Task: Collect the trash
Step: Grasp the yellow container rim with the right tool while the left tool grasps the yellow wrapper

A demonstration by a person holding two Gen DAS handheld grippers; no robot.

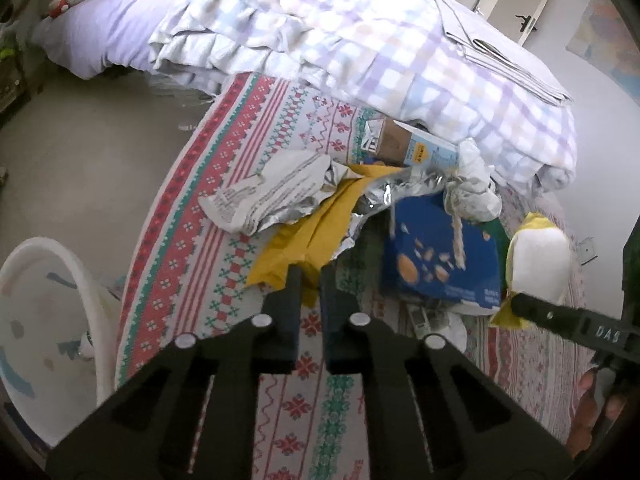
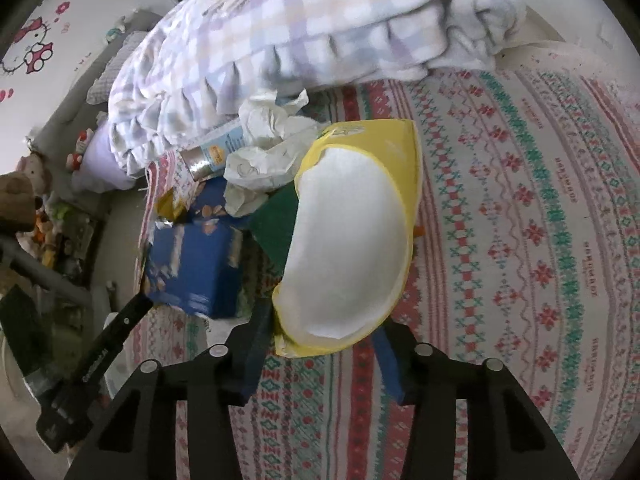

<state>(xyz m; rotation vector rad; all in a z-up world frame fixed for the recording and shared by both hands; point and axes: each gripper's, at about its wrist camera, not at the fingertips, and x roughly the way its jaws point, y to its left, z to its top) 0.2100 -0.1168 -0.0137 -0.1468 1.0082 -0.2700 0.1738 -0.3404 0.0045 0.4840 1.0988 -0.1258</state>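
A pile of trash lies on the patterned bedspread (image 1: pixel 224 240): a yellow foil bag (image 1: pixel 308 240), a crumpled white wrapper (image 1: pixel 272 192), a blue snack box (image 1: pixel 440 256), a carton (image 1: pixel 416 148) and crumpled paper (image 1: pixel 476 188). My left gripper (image 1: pixel 310 280) is shut on the lower edge of the yellow foil bag. My right gripper (image 2: pixel 320 336) is closed on a yellow container with a white inside (image 2: pixel 348 240), lifted over the bedspread (image 2: pixel 520 220). The blue box (image 2: pixel 192 264), crumpled paper (image 2: pixel 268 152) and a green sheet (image 2: pixel 276 224) lie behind it.
A white bin with coloured patches (image 1: pixel 44 312) stands on the floor at lower left. A checked duvet (image 1: pixel 360 40) is heaped behind the trash, with folded paper (image 1: pixel 500 48) on it. Plush toys (image 2: pixel 28 200) sit by the wall.
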